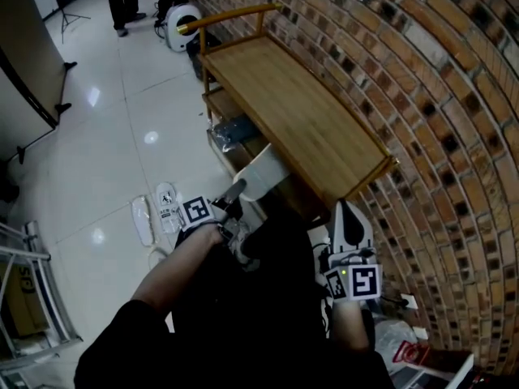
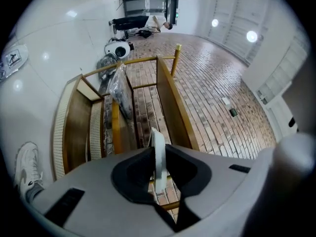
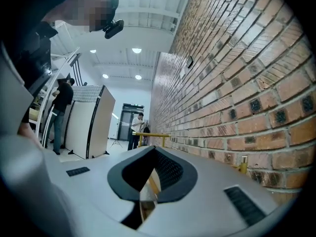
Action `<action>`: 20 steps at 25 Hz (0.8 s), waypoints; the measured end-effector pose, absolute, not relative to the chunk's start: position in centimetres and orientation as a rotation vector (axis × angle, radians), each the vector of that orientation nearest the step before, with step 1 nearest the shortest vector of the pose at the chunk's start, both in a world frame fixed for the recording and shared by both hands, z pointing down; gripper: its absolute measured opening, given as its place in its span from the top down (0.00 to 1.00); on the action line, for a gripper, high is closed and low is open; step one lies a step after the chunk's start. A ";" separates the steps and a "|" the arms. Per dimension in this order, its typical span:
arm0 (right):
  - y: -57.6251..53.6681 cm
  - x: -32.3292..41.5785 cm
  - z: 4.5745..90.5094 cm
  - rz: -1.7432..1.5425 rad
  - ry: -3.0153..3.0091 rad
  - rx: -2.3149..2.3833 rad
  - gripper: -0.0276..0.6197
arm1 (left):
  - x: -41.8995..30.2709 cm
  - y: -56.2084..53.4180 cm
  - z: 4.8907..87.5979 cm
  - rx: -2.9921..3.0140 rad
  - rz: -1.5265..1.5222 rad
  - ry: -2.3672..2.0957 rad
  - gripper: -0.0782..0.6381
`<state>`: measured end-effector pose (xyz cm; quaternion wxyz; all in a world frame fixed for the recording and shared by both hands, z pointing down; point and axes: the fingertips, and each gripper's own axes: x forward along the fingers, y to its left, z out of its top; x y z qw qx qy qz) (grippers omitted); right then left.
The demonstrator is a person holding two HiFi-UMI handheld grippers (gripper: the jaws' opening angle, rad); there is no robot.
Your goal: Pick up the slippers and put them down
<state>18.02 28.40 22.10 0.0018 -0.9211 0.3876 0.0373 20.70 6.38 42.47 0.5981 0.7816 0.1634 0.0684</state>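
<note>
Left claw (image 1: 237,193) is clamped on the edge of a white slipper (image 1: 263,171), which is held at the front of the wooden table (image 1: 300,108), below its top. Right claw (image 1: 349,215) is closed and empty, near the brick wall (image 1: 454,136).

White slipper (image 2: 159,157) clamped in the left gripper (image 1: 236,193) shows only edge-on between the jaws, its far end lost under the bamboo rack (image 1: 300,112) ahead; print on floor slippers (image 1: 166,206) left of it is unreadably small.
</note>
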 end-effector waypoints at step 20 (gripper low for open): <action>14.1 12.4 21.6 0.157 1.681 -2.581 0.95 | 6.1 -8.6 39.9 1.897 -0.156 0.015 0.80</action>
